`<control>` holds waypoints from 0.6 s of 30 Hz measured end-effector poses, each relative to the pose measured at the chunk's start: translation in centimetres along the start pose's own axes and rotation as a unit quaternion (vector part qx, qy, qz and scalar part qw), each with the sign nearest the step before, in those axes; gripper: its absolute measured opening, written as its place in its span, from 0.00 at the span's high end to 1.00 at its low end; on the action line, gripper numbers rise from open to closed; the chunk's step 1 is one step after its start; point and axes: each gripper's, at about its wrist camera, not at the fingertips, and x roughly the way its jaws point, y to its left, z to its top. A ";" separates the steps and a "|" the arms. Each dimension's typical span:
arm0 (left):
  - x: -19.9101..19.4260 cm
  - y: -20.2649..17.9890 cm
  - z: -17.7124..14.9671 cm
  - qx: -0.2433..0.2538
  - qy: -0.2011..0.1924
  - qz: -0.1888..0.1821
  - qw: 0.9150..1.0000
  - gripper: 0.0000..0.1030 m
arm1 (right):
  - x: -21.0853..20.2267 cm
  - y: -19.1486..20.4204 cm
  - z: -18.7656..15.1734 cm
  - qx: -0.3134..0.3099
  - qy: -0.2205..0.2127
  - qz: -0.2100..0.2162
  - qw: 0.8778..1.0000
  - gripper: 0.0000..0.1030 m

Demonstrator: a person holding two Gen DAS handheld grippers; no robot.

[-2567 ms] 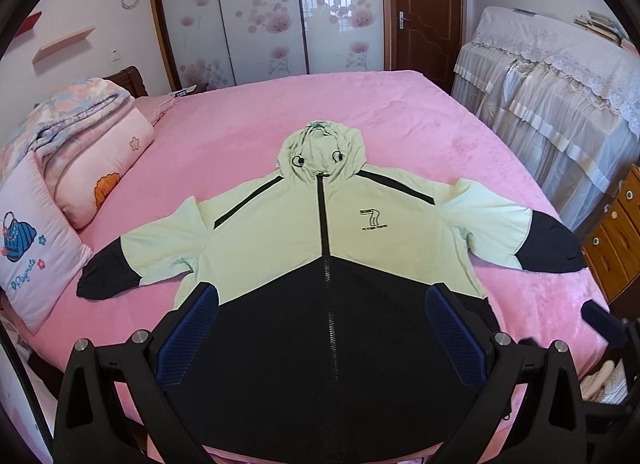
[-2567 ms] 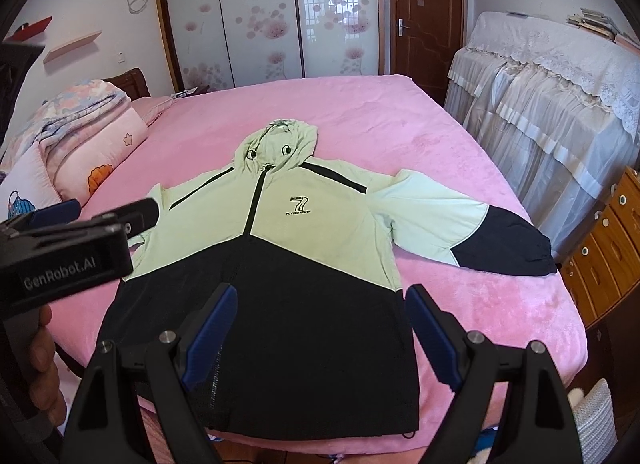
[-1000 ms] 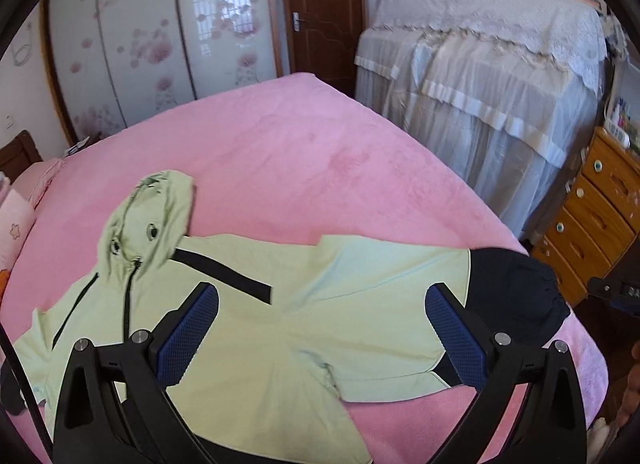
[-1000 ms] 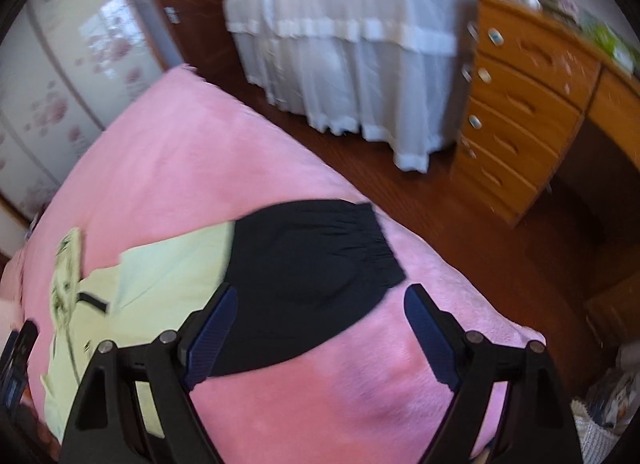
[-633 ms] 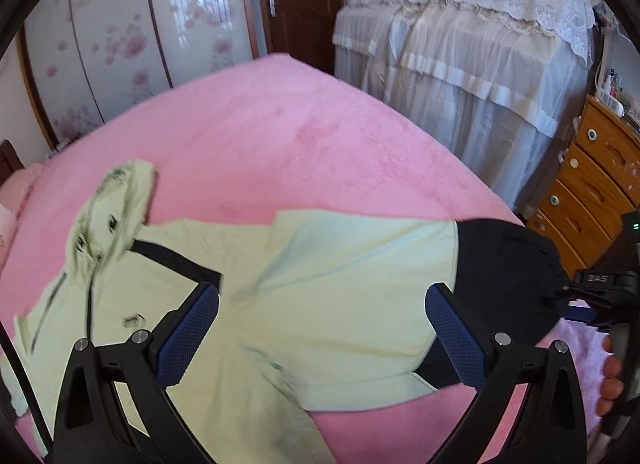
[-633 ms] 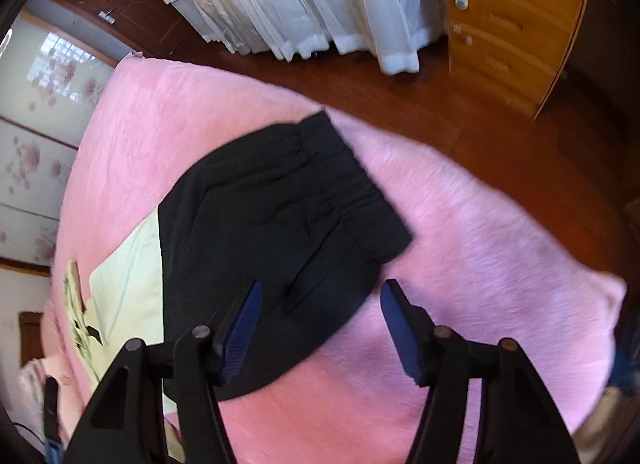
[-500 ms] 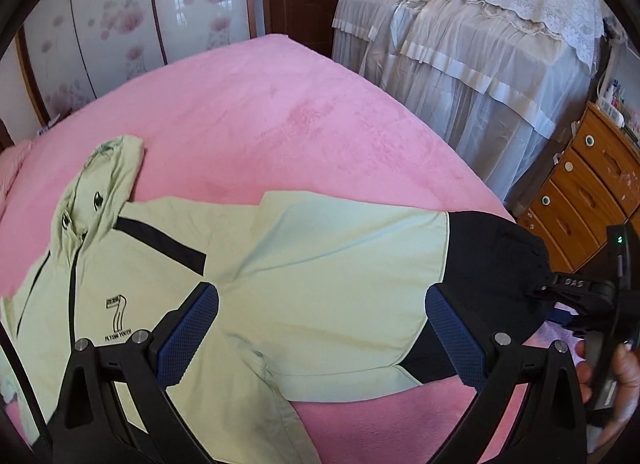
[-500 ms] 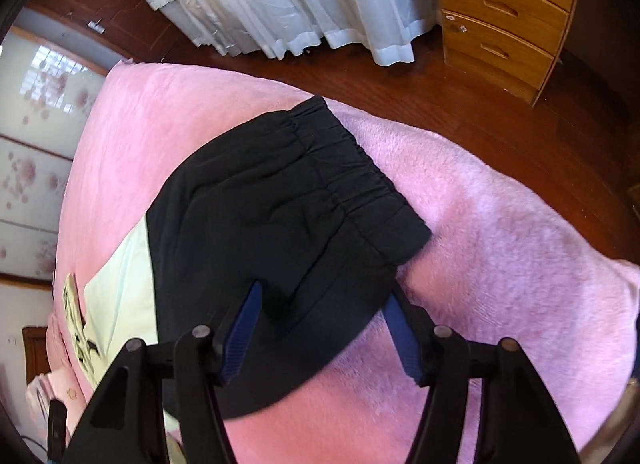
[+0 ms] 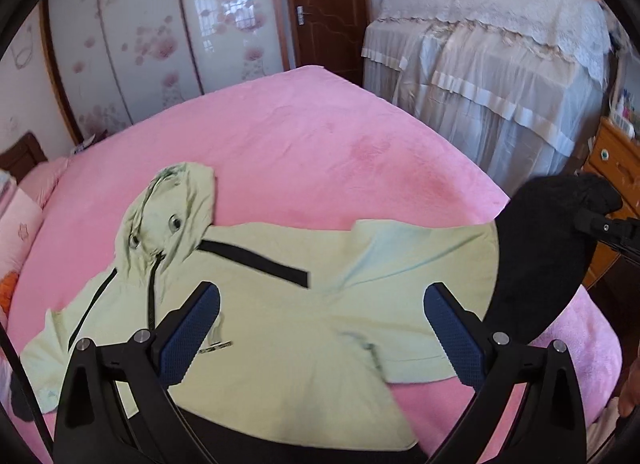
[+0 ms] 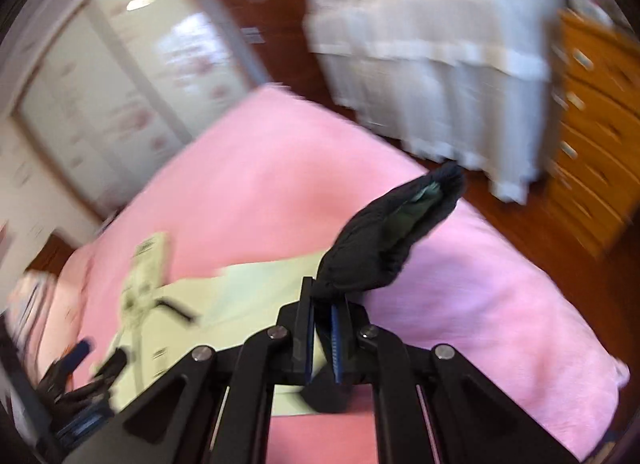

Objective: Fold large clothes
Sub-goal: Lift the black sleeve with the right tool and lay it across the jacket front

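A pale green and black hooded jacket (image 9: pixel 280 304) lies face up on the pink bed (image 9: pixel 320 143), hood toward the far left. My right gripper (image 10: pixel 322 328) is shut on the black cuff (image 10: pixel 384 240) of the jacket's right sleeve and holds it lifted off the bed; the raised cuff (image 9: pixel 552 248) also shows in the left wrist view, with the right gripper's arm at the right edge. My left gripper (image 9: pixel 320 328) is open and empty, hovering above the jacket's chest near the right shoulder.
A lace-covered piece of furniture (image 9: pixel 500 63) stands to the right of the bed. A wooden chest of drawers (image 9: pixel 612 167) is at the far right. Pillows (image 9: pixel 20 232) lie at the left. Sliding wardrobe doors (image 9: pixel 160 43) and a brown door (image 9: pixel 320 11) are behind.
My right gripper has closed on the black sleeve cuff and lifted it off the bed. The left gripper stays open and has shifted slightly over the jacket.
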 end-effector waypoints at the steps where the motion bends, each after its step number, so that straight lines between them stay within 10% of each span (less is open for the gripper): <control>1: -0.4 1.8 -0.1 -0.014 -0.002 0.004 1.000 0.01 | 0.1 2.0 -0.2 -0.017 0.002 0.015 1.000 0.94; 10: -0.1 15.6 -4.8 -0.090 0.025 0.027 0.995 0.01 | 9.4 17.1 -9.4 -0.167 0.079 0.065 0.981 0.92; 18: 4.1 18.5 -10.3 -0.111 0.096 -0.008 0.989 0.01 | 16.4 17.1 -17.9 -0.208 0.193 0.033 0.958 0.80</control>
